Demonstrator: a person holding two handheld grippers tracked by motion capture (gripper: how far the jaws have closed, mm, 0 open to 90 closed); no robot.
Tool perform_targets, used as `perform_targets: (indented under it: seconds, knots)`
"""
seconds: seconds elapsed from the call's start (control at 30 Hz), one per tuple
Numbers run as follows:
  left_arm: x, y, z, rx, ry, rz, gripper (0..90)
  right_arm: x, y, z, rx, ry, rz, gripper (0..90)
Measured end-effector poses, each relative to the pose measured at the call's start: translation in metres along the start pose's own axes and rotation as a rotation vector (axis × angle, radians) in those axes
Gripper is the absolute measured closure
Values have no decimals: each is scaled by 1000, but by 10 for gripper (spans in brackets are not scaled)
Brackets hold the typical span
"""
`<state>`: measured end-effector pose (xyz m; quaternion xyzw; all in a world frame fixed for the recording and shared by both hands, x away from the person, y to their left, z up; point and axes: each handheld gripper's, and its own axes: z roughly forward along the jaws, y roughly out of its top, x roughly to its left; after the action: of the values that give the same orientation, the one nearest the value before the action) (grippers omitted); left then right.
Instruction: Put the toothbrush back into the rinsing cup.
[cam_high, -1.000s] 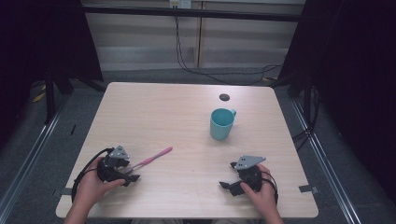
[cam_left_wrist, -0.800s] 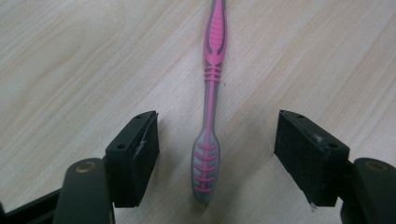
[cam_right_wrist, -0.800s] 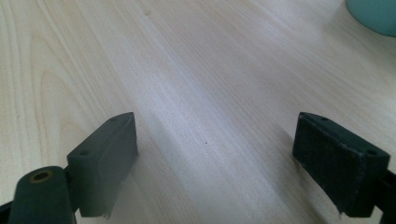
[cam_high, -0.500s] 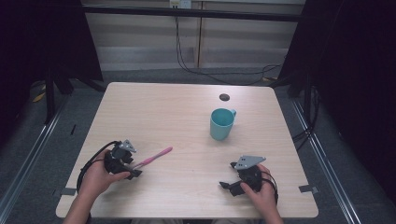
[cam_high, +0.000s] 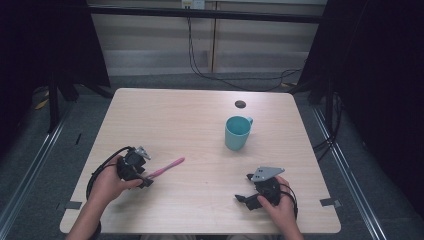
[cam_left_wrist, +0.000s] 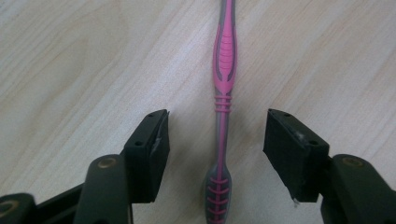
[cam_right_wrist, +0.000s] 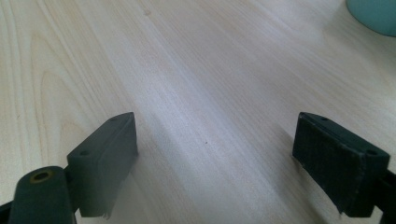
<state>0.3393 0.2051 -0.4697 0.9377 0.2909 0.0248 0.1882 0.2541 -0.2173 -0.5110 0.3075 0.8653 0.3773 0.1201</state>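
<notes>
**Left claw straddles the pink toothbrush**

The left claw has just been closing, yet its pads stand spread on either side of the pink toothbrush, not touching it. The toothbrush lies flat on the desk near the front left. The right claw rests spread wide over bare wood, well apart from the teal mug.

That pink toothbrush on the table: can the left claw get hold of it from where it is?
Probably yes. The toothbrush lies flat between the left claw jaws, which have just been closing and do not touch it yet; nothing blocks them.
</notes>
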Motion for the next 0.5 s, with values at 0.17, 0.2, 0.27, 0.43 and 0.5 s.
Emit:
perform_targets:
  seconds: [0.17,0.2,0.27,0.43,0.5]
  knots:
    - [-1,6,2,26,2,16,442,0,0,0,0,0,0,133]
    - [-2,7,2,32,-3,12,445,0,0,0,0,0,0,133]
    - [-2,9,2,32,0,17,453,0,0,0,0,0,0,134]
    - [-1,16,4,63,-4,20,494,0,0,0,0,1,0,133]
    - [-1,18,6,72,-5,24,517,0,0,0,0,1,0,133]
